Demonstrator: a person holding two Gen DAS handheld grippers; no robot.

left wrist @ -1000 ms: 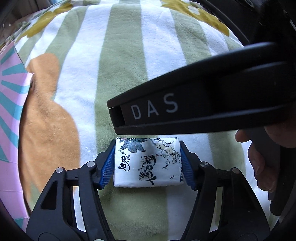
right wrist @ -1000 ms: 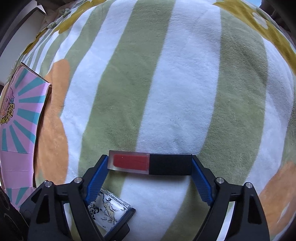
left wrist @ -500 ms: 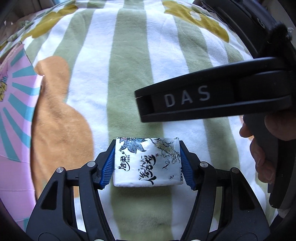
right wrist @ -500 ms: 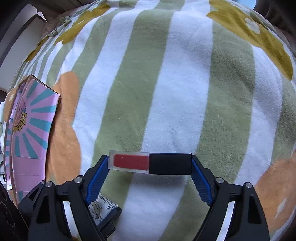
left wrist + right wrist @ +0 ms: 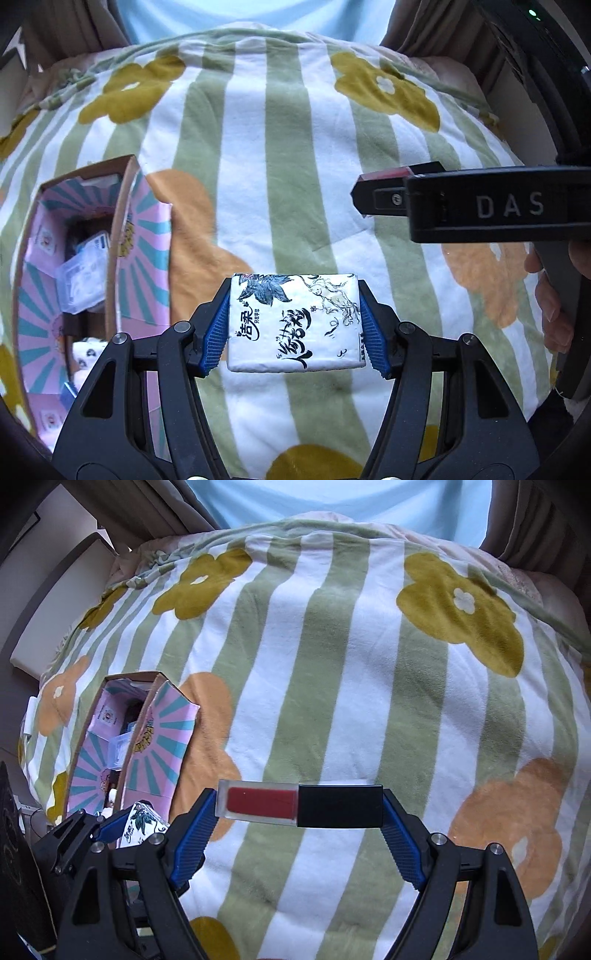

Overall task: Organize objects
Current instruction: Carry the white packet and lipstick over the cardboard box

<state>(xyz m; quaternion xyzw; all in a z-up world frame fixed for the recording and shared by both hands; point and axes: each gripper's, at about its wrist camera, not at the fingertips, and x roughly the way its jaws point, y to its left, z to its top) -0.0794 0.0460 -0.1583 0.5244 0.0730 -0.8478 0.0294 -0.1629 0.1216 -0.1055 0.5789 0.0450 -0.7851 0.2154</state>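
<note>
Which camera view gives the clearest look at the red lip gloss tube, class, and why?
The right wrist view: the red lip gloss tube lies side-on across the right tool, showing its clear red body and black cap. The left wrist view shows only a red and black sliver behind that tool's finger.

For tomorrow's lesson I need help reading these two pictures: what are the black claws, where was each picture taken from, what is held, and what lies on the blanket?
No robot here: a person holds a two-finger claw in each hand, and each claw carries a camera looking along its fingers. In the left view, the left gripper clamps a white tissue pack. In the right view, the right gripper clamps a red lip gloss tube end to end. Below lies a striped flowered blanket, with an open pink box on it holding small items.
</note>
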